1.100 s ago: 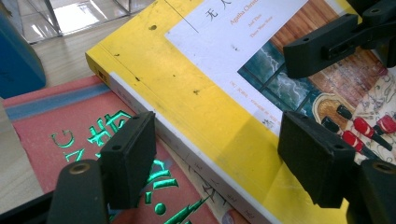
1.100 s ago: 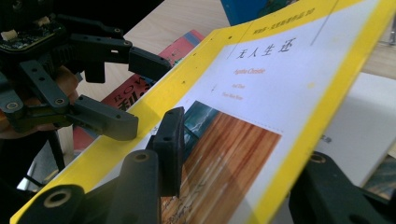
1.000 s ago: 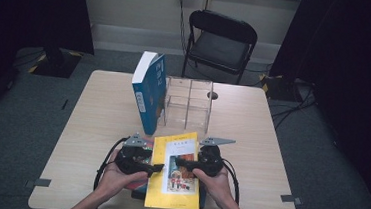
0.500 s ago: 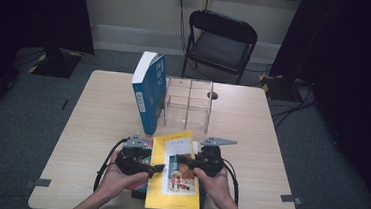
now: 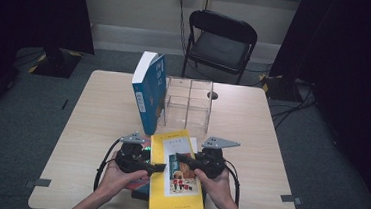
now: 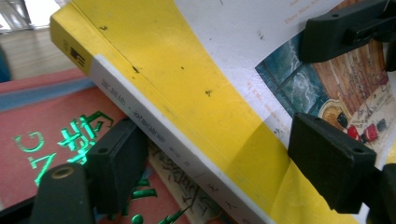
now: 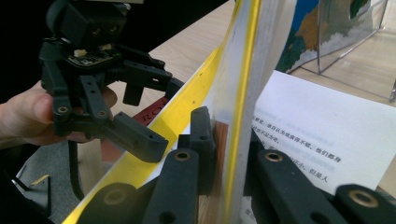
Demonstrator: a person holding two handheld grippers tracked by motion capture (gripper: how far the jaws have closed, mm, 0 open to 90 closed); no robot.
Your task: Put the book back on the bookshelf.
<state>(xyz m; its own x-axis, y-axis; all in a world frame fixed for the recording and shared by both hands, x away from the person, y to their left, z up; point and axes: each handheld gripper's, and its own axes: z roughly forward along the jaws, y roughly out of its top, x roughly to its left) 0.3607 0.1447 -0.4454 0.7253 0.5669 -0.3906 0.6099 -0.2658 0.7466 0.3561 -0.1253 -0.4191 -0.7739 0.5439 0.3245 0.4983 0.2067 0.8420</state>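
Gripping yellow book (image 5: 175, 176): right tongs (image 5: 185, 159) clamped on cover; left tongs (image 5: 157, 168) apart, straddling spine.

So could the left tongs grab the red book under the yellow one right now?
Probably not yet. The left tongs already straddle the spine edge of the yellow book, which lies on top of the red book and covers most of it. The yellow one would need to come away first.

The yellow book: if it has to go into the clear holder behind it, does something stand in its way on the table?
Nothing visible does. The table between the yellow book and the clear holder looks bare. The blue book stands at the holder's left side, beside that path.
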